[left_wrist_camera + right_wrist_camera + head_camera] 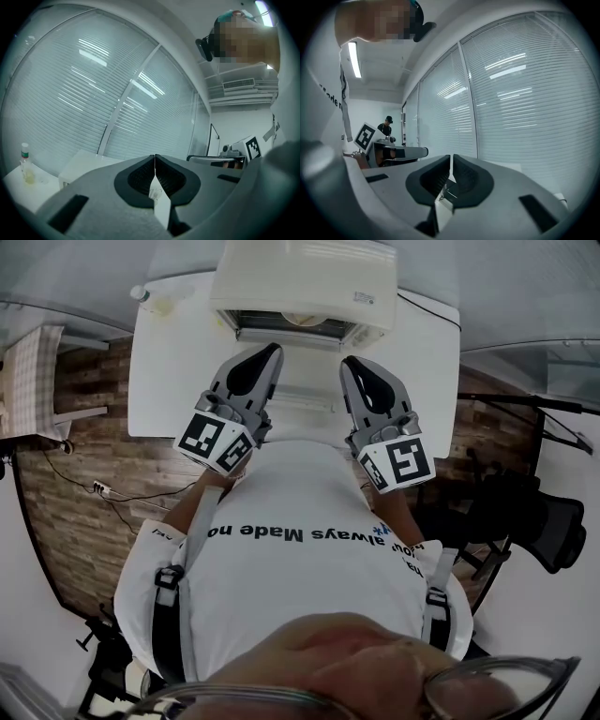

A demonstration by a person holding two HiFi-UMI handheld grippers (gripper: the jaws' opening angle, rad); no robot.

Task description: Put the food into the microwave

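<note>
A white microwave (302, 277) stands at the far edge of a white table (169, 362). At its front, a dark frame holds something pale and round (305, 321); I cannot tell whether it is food. Both grippers are raised in front of the person's chest and point toward the microwave. My left gripper (272, 352) is shut with nothing in it, its jaws meeting (154, 161) in the left gripper view. My right gripper (349, 362) is also shut and empty, with only a hairline between the jaws (451, 161). The microwave (82, 166) shows low in the left gripper view.
A small clear bottle (141, 293) stands at the table's far left corner, also the bottle (25, 161) in the left gripper view. Window blinds (93, 84) fill the background. A black office chair (544, 517) is at the right. Another person (387, 124) stands far back.
</note>
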